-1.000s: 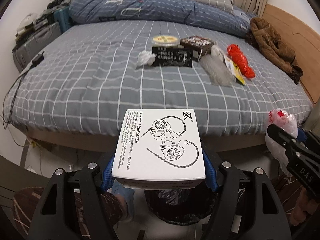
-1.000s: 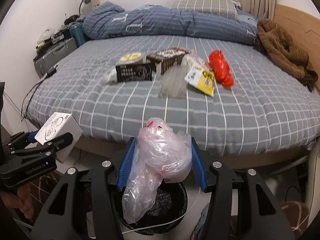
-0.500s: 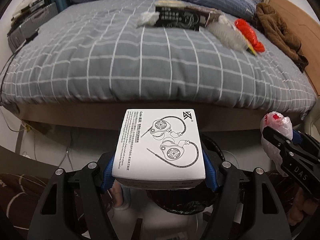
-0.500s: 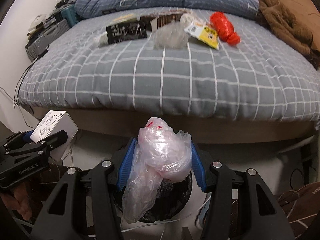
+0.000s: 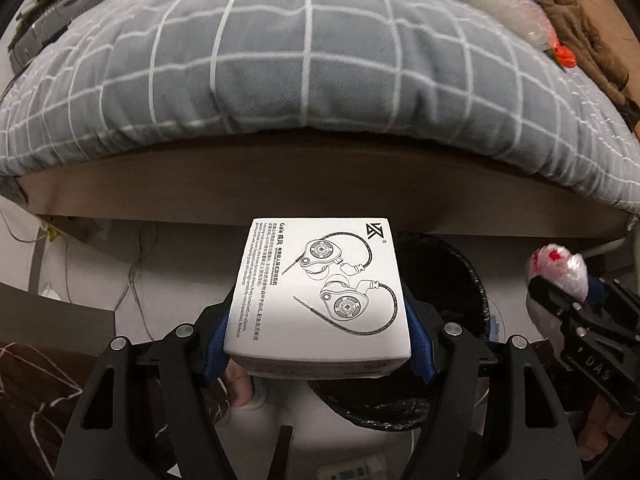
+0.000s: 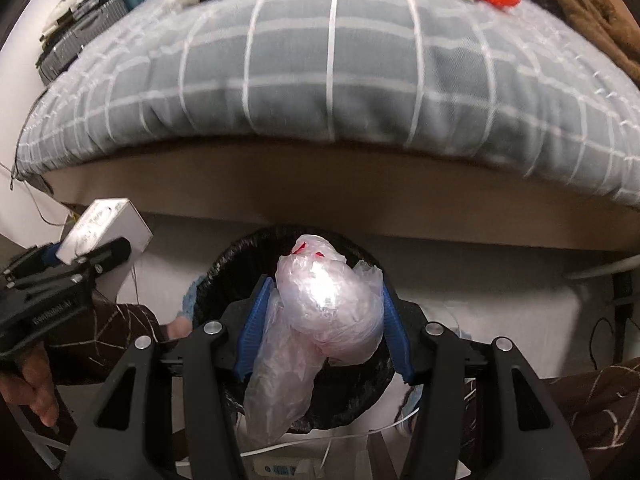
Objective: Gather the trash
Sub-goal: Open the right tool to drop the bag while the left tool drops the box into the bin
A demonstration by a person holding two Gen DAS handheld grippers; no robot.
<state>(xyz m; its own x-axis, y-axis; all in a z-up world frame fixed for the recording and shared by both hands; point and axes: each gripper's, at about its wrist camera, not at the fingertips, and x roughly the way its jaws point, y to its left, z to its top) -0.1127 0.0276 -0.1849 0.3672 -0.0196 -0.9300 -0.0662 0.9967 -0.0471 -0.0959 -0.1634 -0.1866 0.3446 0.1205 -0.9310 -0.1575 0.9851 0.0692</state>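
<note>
Fingers (image 5: 422,344) clamping the earphone box (image 5: 318,292); right fingers (image 6: 394,336) pinching the plastic bag (image 6: 320,320).
Both are now dropping lower over the bin (image 6: 360,392) at 6 o'clock.

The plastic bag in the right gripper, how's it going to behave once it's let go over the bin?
The plastic bag looks thin and crumpled, so probably very light and floppy: its tail hangs limp below the blue fingers. It may drift rather than drop straight. It sits above the black-lined bin, so it should likely land inside.
</note>
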